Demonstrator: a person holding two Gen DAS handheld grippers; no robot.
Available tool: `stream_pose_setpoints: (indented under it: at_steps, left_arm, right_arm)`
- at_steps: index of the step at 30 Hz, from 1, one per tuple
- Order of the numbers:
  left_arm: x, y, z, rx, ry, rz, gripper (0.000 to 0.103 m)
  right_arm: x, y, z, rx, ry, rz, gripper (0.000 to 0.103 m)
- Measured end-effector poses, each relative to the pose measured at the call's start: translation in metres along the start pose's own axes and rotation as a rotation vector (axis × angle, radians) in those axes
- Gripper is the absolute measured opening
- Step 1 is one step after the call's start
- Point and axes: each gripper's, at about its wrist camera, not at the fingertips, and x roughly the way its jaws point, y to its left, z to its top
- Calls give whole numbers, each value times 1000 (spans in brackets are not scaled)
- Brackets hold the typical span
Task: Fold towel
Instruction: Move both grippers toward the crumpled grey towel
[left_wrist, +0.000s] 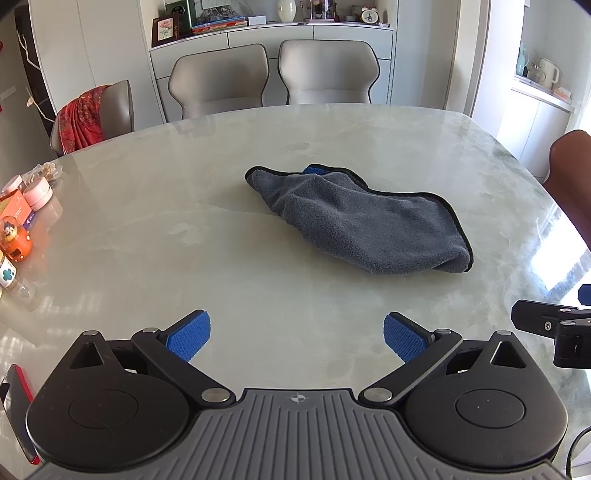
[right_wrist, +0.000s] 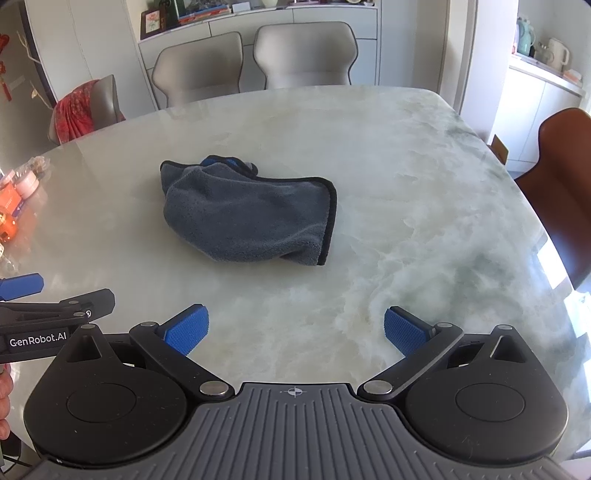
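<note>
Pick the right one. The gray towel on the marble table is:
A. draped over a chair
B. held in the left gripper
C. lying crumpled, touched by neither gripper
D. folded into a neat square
C: the towel lies bunched on the table, while the left gripper and right gripper are both open and short of it.

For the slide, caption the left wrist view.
Open left gripper faces a crumpled grey towel on the marble table.

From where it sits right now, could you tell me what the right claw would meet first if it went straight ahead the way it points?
Probably bare table first: the open right claw aims just right of the grey towel, whose black-trimmed edge lies slightly left of centre line. Depth is unclear, so its left finger might brush that edge.
</note>
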Motion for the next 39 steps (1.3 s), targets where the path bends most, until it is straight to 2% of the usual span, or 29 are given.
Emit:
stream_pose_setpoints:
  at_steps: [10, 29, 34, 39]
  left_arm:
    - [10, -1, 0, 20, 14, -3, 102]
    - [27, 5, 12, 13, 53, -62, 102]
    - [31, 7, 16, 24, 59, -101, 102]
    - [35, 14, 26, 29, 53, -187, 103]
  right_arm:
    - [4, 6, 2, -28, 11, -14, 103]
    - [24, -3, 11, 20, 93, 54, 103]
    - [30, -5, 13, 10, 102, 44, 103]
    - [35, -12, 23, 10, 87, 44, 103]
